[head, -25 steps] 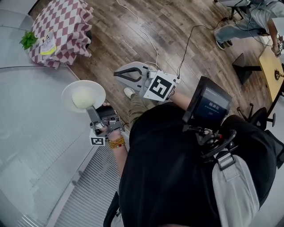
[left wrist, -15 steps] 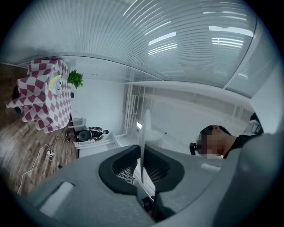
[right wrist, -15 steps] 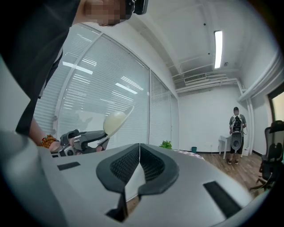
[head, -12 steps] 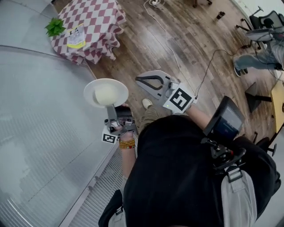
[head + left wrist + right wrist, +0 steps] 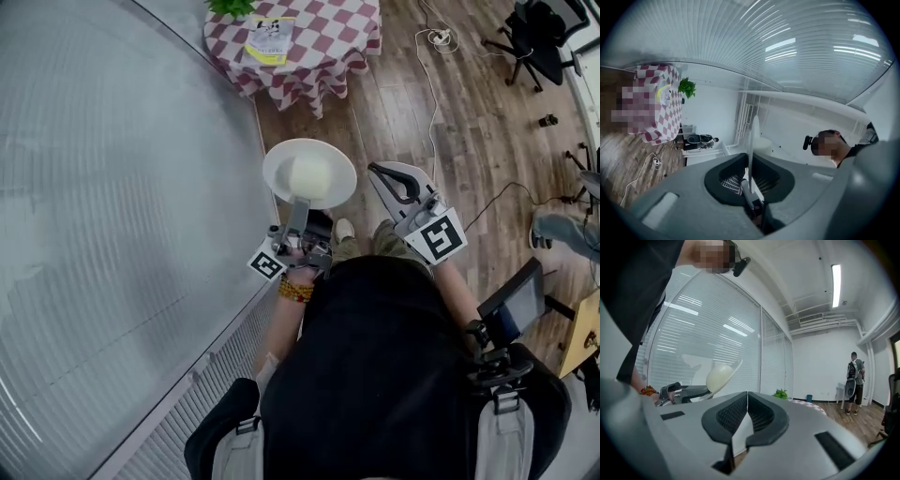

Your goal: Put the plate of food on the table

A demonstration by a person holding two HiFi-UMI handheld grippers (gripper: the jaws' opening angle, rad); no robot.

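With only its near rim gripped, the plate (image 5: 277,169) is best kept level and firmly clamped while it is carried, so that the pale mound of food (image 5: 311,175) is not tipped off, and then lowered flat onto bare cloth. That rim is pinched between the fingers (image 5: 725,174) of the left gripper (image 5: 301,202), and the rest juts out past them over the wooden floor (image 5: 403,94), well apart from the checked table (image 5: 328,37) farther ahead. The right gripper (image 5: 378,169) is held just beside the plate, its fingers pressed together on nothing.
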